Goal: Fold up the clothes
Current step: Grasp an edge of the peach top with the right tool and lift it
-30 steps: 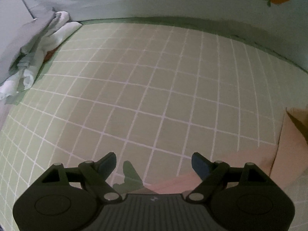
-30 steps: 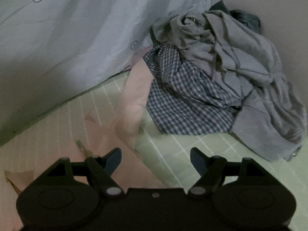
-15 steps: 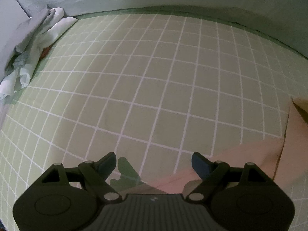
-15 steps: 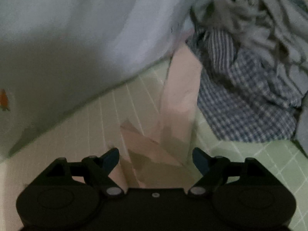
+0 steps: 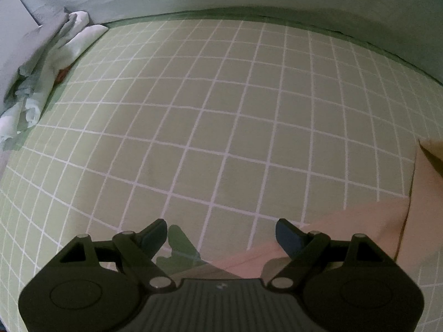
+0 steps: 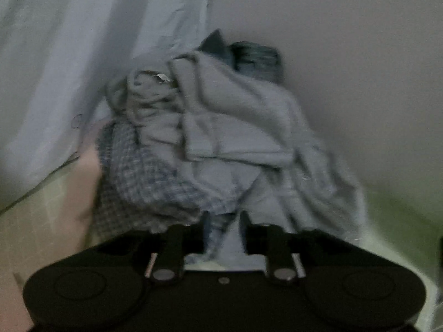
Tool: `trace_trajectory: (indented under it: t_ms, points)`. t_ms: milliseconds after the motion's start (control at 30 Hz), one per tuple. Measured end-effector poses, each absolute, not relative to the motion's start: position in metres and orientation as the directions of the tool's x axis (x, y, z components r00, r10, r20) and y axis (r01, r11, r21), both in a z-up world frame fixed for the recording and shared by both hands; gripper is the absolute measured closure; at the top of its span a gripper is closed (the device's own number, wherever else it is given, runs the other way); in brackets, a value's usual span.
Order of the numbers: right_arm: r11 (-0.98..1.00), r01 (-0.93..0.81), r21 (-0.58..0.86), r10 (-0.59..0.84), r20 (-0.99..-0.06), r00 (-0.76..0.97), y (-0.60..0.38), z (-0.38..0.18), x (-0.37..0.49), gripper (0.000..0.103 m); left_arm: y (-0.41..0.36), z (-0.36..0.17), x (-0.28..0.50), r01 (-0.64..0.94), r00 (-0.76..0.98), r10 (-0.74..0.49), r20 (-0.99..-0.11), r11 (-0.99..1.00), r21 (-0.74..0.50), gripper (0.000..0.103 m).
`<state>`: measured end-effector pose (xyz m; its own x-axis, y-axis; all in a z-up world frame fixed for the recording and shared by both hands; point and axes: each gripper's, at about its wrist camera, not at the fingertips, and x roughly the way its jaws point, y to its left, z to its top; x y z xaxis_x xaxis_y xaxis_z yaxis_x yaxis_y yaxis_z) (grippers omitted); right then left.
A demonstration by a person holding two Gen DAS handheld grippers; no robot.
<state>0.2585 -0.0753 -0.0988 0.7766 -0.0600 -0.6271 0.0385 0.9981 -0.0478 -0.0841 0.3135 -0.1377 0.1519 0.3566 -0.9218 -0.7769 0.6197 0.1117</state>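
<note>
Meanwhile the right gripper (image 6: pixel 223 238) pinched grey cloth (image 6: pixel 235 138) from the pile (blurred), while the left gripper (image 5: pixel 221 235) hung spread over the checked sheet (image 5: pixel 207 110).

Your left tongs (image 5: pixel 221 236) sit at the bottom center of the left wrist view, jaws spread wide apart, blue pads at the tips; left fingertip (image 5: pixel 155 235) lower left of center, right one lower right. Nothing between them. Black body fills the bottom edge, level, pointing forward and angled down.

Your right tongs (image 6: pixel 223 231) are at the bottom center of the right wrist view, jaws drawn in close with only a narrow gap, fabric pinched between them. Linkage arms stand nearly upright, parallel. View is motion-blurred, fingertips partly hidden. Your hands and wrists are out of frame in both views.
</note>
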Motion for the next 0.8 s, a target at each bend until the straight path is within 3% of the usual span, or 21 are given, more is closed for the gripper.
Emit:
trace_trajectory:
  t_ms: [167,300,567,800]
  points:
    - [0.990,-0.121,0.078,0.144,-0.621,0.771,-0.046,-0.098,0.247,0.049,0.314,-0.137,-0.084,-0.773,0.149,0.356,-0.922,0.624,0.117,0.016]
    - [0.961,-0.230,0.155,0.273,-0.675,0.686,0.000,-0.123,0.257,0.048,0.316,-0.138,-0.084,-0.773,0.144,0.355,-0.924,0.623,0.120,0.016]
    - [0.948,-0.257,0.188,0.303,-0.778,0.550,0.048,-0.165,0.301,0.047,0.323,-0.140,-0.080,-0.777,0.124,0.354,-0.927,0.615,0.131,0.011]
    - [0.940,-0.299,0.167,0.309,-0.785,0.536,0.066,-0.181,0.319,0.043,0.324,-0.141,-0.077,-0.778,0.106,0.371,-0.922,0.609,0.156,0.006]
